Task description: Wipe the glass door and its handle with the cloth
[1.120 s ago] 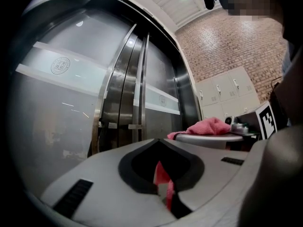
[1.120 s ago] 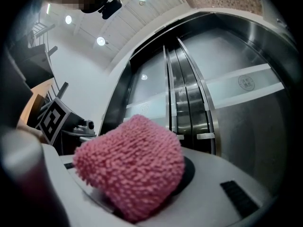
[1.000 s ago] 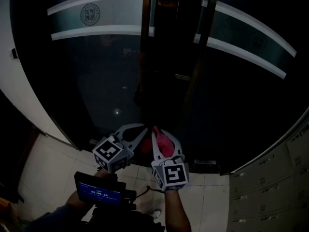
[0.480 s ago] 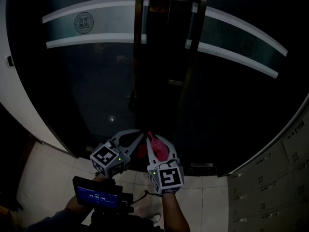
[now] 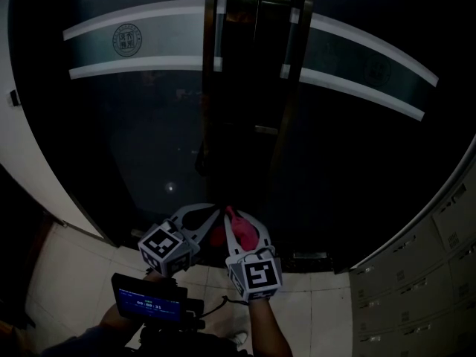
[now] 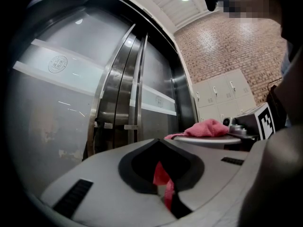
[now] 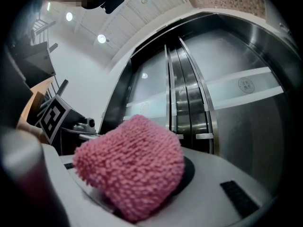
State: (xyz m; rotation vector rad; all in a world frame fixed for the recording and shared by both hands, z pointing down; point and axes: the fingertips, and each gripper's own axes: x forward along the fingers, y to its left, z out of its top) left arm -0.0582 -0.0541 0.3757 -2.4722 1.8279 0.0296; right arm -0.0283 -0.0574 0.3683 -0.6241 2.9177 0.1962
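The dark glass door point(image 5: 141, 132) with a frosted band fills the head view; its upright steel handles point(image 5: 218, 32) stand at the middle seam. Low in front of it, my right gripper point(image 5: 233, 216) is shut on a pink cloth point(image 5: 246, 226). That cloth point(image 7: 132, 169) bulges over the jaws in the right gripper view. My left gripper point(image 5: 216, 213) is right beside it, jaws shut. In the left gripper view a pink strip point(image 6: 164, 186) shows in the slot of the left gripper point(image 6: 158, 141); whether it is pinched is unclear. The handles point(image 6: 137, 79) are ahead, untouched.
Grey lockers point(image 5: 416, 303) stand at the right. White floor tiles point(image 5: 67, 274) lie under me. A hand-held device with a lit screen point(image 5: 149, 300) is below the left gripper. A white wall point(image 5: 15, 125) borders the door's left side, a brick wall point(image 6: 222, 41) the right.
Both grippers have drifted slightly left and up in the head view, staying side by side. The right gripper still holds the cloth. The door seam sits a little further left.
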